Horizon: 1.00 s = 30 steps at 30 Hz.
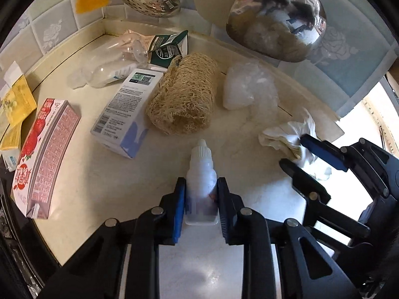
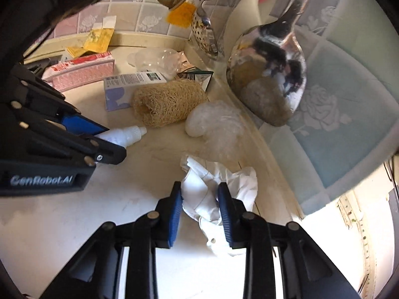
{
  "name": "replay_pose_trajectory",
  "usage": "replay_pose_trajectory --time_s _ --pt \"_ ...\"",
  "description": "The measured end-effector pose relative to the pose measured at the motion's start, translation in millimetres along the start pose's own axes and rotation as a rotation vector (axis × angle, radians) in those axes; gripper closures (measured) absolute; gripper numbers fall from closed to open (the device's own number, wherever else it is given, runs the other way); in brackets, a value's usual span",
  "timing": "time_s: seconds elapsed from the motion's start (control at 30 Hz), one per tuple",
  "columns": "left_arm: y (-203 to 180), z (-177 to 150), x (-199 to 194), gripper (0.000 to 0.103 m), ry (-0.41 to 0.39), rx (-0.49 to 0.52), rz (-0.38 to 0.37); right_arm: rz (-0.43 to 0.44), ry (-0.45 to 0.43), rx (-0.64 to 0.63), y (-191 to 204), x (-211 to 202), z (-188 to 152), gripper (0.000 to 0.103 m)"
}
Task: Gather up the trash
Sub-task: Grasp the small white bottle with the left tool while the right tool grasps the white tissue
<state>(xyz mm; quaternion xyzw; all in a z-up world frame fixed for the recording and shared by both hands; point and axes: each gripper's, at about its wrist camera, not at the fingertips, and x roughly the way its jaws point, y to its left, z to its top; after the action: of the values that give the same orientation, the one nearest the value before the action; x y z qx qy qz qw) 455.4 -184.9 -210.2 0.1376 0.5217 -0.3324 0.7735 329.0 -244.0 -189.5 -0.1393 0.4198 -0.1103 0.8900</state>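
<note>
Left tongs (image 1: 201, 194) clamp the bottle (image 1: 201, 174), lower centre. Right tongs (image 2: 200, 196) pinch the tissue (image 2: 217, 189), lower centre. Lift both straight off the tabletop (image 1: 99, 186), keeping grip firm.

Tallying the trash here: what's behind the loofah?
Behind the loofah lies a green-and-white carton, its lower edge hidden by the loofah, beside a clear crushed bottle.

Both grippers — left gripper (image 1: 201, 199), right gripper (image 2: 200, 205) — clamped, side by side
</note>
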Motion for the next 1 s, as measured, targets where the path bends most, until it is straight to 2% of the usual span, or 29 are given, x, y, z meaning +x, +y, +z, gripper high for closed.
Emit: replay_pose_trajectory --time_s 0.17,0.4,0.63,1.0 --pt "-0.6 -12.4 -18.4 0.081 -0.033 -0.035 -0.002 0.04 -0.003 0.044 -4.7 -21.3 -10.7 0.081" --pt "-12.9 -46.7 -57.5 0.081 -0.067 -0.089 0.019 0.134 0.009 0.129 -4.9 -53.8 -20.9 0.083" --pt "-39.0 -109.2 -115.2 0.081 -0.098 -0.094 0.028 0.279 0.038 0.269 -2.9 -96.6 -36.0 0.085" --pt "-77.3 -227.8 -198.7 0.081 -0.126 -0.059 0.002 0.374 0.07 0.322 35.7 -175.2 -86.7 0.085"
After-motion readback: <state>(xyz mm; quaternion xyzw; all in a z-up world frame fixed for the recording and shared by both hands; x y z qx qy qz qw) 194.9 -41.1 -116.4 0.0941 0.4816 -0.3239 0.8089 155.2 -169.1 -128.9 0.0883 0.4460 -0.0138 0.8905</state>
